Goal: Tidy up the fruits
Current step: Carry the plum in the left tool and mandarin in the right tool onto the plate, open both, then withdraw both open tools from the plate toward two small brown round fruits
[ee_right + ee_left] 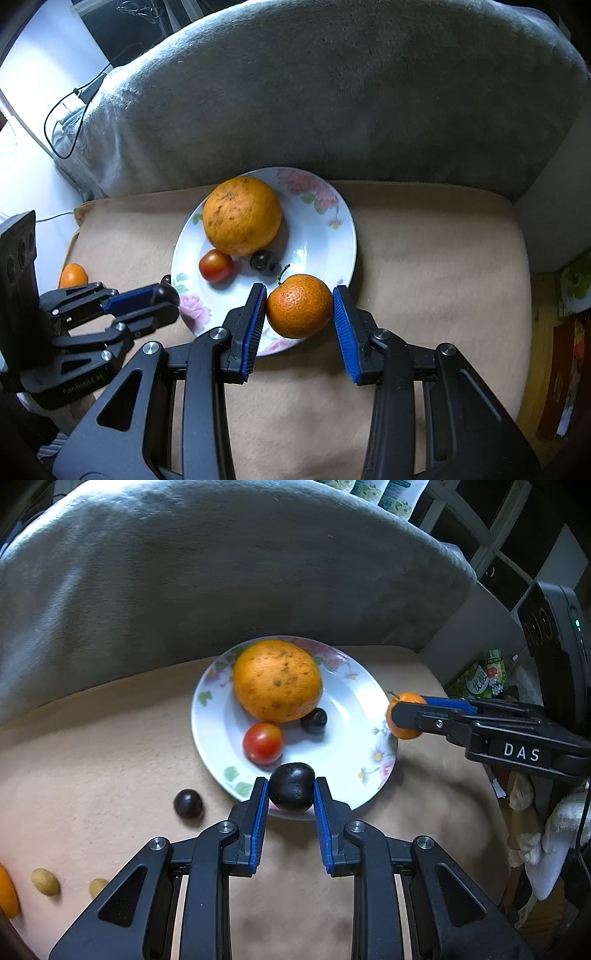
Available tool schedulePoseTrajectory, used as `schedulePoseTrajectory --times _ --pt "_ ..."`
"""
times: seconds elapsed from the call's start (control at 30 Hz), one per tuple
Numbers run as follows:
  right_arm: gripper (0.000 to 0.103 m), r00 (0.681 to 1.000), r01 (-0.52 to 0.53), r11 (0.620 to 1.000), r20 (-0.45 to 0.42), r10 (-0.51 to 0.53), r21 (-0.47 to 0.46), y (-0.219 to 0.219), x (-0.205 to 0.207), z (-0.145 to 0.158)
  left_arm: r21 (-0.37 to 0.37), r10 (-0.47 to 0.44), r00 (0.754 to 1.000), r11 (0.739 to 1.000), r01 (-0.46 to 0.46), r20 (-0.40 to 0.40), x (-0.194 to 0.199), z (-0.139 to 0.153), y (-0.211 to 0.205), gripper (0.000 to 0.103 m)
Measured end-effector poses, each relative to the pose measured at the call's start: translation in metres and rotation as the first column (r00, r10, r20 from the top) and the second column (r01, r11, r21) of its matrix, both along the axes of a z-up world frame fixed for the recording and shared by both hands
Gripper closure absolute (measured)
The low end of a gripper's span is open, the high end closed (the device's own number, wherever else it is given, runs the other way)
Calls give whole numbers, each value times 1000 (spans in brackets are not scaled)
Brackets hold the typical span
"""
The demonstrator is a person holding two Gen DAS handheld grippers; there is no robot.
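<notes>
A white floral plate (pixel 354 716) (pixel 332 243) sits on a tan cushion and holds a large orange (pixel 277 679) (pixel 242 216), a red tomato (pixel 263 743) (pixel 215 265) and a small dark fruit (pixel 314 720) (pixel 263 261). My left gripper (pixel 291 788) (pixel 168 299) is shut on a dark plum (pixel 291 786) over the plate's near rim. My right gripper (pixel 300 308) (pixel 404 716) is shut on a small tangerine (pixel 300 305) (pixel 406 701) above the plate's right edge.
Another dark fruit (pixel 188 804) lies on the cushion left of the plate. Two small yellow fruits (pixel 45 882) and an orange fruit (pixel 7 891) (pixel 73 275) lie at the far left. A grey blanket (pixel 221 572) rises behind the plate. Clutter stands at the right.
</notes>
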State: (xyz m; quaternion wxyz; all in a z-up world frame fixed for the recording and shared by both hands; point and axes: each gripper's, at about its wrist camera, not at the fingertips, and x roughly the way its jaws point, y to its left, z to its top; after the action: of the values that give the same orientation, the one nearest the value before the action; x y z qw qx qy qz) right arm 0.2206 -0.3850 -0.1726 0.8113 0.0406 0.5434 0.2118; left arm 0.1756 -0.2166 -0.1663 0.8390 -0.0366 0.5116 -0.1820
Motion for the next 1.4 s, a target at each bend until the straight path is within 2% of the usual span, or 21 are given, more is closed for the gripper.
schedulePoseTrajectory --times 0.5,0.97,1.0,1.03,1.07,1.1,1.2,1.27,1.33,1.4 --pt "64 999 -50 999 1 50 20 -6 29 -12 18 14 1000 1000 -14 20 7 -4 -19 80" --pt "64 998 -67 997 3 67 29 -6 33 -13 38 20 999 999 -21 26 9 -3 -25 79" --pt "62 998 -66 997 4 66 30 -7 33 -13 42 19 999 999 -20 27 9 -3 -27 77" --pt "58 998 -64 997 8 64 33 -7 33 -12 45 20 999 999 -21 28 9 -2 -27 71" --pt "44 998 -61 998 15 60 33 -8 33 -11 47 20 999 999 -22 31 10 -2 -28 64" --pt "32 998 -56 998 26 55 34 -8 33 -8 48 21 999 999 -23 35 10 -1 -28 61" --pt "30 998 -47 998 45 45 39 -9 34 -3 56 21 999 998 -23 45 10 1 -30 53" --pt "29 998 -42 998 47 40 39 -10 36 -2 63 21 998 998 -25 51 10 2 -30 43" --pt "28 998 -39 999 49 37 33 -10 37 -1 69 21 998 997 -25 58 9 3 -31 39" --pt "21 998 -34 999 52 32 34 -12 37 0 81 19 998 996 -24 64 9 4 -32 31"
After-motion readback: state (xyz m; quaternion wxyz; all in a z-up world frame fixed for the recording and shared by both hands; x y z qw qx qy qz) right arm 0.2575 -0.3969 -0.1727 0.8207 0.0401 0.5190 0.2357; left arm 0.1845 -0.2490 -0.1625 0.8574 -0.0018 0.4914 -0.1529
